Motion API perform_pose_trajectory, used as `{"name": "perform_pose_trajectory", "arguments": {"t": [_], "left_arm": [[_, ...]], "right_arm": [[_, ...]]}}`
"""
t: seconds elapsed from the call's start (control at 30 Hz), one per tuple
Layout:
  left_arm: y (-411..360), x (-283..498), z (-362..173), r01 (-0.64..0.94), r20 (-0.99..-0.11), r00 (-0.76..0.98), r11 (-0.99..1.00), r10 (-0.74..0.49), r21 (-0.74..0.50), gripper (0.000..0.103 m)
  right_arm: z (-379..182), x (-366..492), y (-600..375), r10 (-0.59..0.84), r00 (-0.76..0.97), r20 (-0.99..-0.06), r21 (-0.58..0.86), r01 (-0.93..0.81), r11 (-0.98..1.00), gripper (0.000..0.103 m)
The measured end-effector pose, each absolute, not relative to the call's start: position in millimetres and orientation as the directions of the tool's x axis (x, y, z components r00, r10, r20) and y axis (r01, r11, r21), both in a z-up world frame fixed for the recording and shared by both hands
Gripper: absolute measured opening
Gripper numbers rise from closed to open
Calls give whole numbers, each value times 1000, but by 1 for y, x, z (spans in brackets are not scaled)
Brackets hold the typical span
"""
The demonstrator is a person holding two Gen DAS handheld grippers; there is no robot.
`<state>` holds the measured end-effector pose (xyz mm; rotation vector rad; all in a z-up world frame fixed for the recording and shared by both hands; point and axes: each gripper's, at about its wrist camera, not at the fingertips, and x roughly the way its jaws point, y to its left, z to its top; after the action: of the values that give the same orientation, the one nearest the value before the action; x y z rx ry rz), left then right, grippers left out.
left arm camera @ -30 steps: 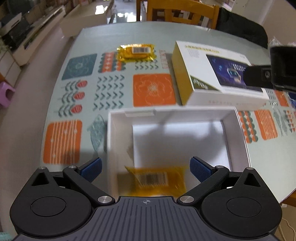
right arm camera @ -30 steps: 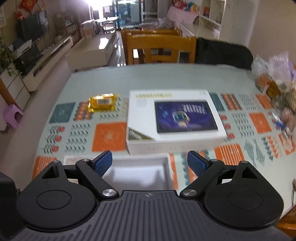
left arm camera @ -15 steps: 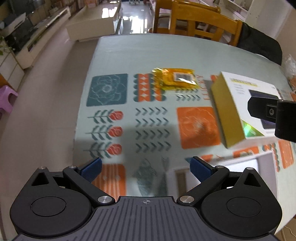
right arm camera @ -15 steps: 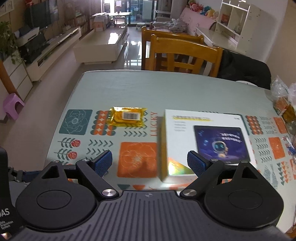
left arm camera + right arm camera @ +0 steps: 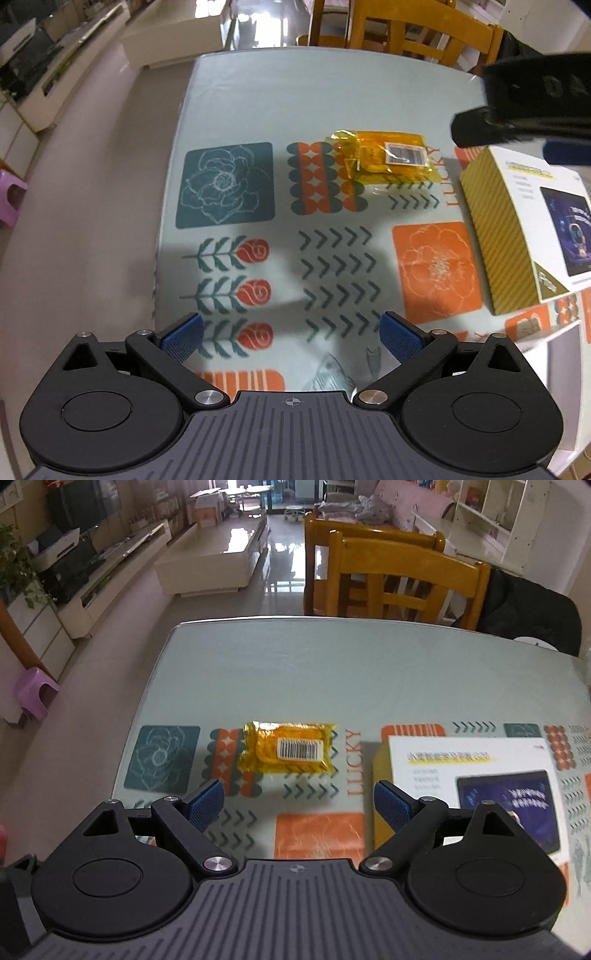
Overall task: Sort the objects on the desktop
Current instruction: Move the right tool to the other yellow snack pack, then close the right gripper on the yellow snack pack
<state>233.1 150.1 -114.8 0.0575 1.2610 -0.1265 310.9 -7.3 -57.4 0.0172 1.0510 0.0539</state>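
Both sets of jaws stand wide apart and hold nothing: the left gripper (image 5: pixel 291 338) hangs over the patterned tabletop (image 5: pixel 258 103), and the right gripper (image 5: pixel 299 805) hangs over the same cloth. Just ahead of the right gripper lies a yellow packet (image 5: pixel 290 752) with a barcode label, flat on the tabletop. Beside it to the right sits a white-and-yellow box (image 5: pixel 469 771), apart from the packet.

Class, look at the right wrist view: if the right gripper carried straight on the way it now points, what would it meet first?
Most likely the yellow barcoded packet, lying flat on the table ahead of the open right gripper. Depth is unclear, so it might pass just over it.
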Motion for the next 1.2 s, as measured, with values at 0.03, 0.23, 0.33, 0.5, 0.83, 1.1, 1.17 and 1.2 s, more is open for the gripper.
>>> {"name": "perform_pose_trajectory", "arguments": {"t": [0.03,0.23,0.33,0.5,0.83,1.1,1.17,1.2], "left_arm": [[151,237,-118,130,-953,295,991,-63,-26,103],[147,260,-139,152,-964,252,987,-85,-48,103],[142,269,-148,168,-967,235,984,-96,-56,103],[139,281,-158,176,-969,221,982,-108,-69,103],[141,294,-172,158,-974,191,983,-123,-93,103],[143,298,-175,150,-975,188,984,-121,-93,103],[143,298,-175,148,-975,190,985,-118,-91,103],[144,298,-175,147,-975,189,985,-118,-91,103]], "right_arm": [[-61,318,-6,55,490,-870,40,-41,998,103],[-94,361,-2,103,433,-896,79,-75,994,103],[-108,377,0,135,413,-900,108,-90,990,103],[-132,401,4,133,377,-916,111,-79,991,103],[-171,429,3,126,275,-953,123,-27,992,103],[-171,421,7,111,296,-949,102,-44,994,103],[-170,418,8,107,302,-947,97,-48,994,103],[-170,417,8,105,305,-947,94,-50,994,103]]}}
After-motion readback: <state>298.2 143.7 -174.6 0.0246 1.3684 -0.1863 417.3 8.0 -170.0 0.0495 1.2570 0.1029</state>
